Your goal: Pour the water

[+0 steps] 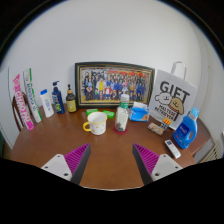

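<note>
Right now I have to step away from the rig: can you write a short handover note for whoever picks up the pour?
Gripper: jaws open, empty, well short of everything on the wooden table.
Job's things: clear bottle with a green cap stands upright mid-table, just right of the cream mug, apart from it. Both are in front of the framed group photo.
Nearby: gift bag and blue bottle to the right, a row of bottles to the left.
Done: nothing visible; the bottle is ungrasped, cap on.
Left: grasp the bottle, then pour, probably into the mug.
</note>
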`<action>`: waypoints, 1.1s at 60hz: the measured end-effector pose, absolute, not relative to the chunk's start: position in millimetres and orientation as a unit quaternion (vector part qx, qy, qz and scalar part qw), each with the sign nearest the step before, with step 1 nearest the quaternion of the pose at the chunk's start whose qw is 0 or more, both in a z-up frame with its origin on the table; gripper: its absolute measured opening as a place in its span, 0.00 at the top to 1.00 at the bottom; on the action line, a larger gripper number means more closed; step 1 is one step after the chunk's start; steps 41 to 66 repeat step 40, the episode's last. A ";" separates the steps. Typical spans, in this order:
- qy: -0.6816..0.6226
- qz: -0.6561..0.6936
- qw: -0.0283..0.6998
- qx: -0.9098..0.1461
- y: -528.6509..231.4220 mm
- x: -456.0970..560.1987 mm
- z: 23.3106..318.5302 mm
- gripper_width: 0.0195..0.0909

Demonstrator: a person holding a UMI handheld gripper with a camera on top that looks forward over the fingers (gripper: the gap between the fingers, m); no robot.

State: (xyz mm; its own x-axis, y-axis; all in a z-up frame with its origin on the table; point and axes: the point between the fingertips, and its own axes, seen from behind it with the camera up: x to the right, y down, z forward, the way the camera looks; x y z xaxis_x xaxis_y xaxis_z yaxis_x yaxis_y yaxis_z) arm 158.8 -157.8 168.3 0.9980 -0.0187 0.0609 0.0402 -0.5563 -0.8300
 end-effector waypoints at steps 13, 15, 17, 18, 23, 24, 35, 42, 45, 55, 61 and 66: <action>-0.011 -0.035 0.475 -0.879 -233.1 135.6 207.5 0.07; -0.013 -0.036 0.477 -0.878 -241.7 132.9 211.3 0.07; -0.014 -0.039 0.479 -0.877 -248.5 131.6 215.2 0.07; -0.014 -0.040 0.481 -0.876 -251.5 131.5 217.0 0.07; -0.013 -0.040 0.481 -0.876 -262.5 132.4 223.4 0.07; -0.013 -0.040 0.482 -0.875 -264.3 132.8 224.1 0.07; -0.011 -0.046 0.474 -0.879 -281.1 142.4 222.6 0.08; -0.010 -0.045 0.469 -0.882 -284.8 148.0 218.3 0.07; -0.010 -0.045 0.469 -0.882 -284.8 148.0 218.3 0.07; -0.010 -0.045 0.469 -0.882 -284.8 148.0 218.3 0.07; -0.010 -0.045 0.469 -0.882 -284.8 148.0 218.3 0.07; -0.010 -0.045 0.469 -0.882 -284.8 148.0 218.3 0.07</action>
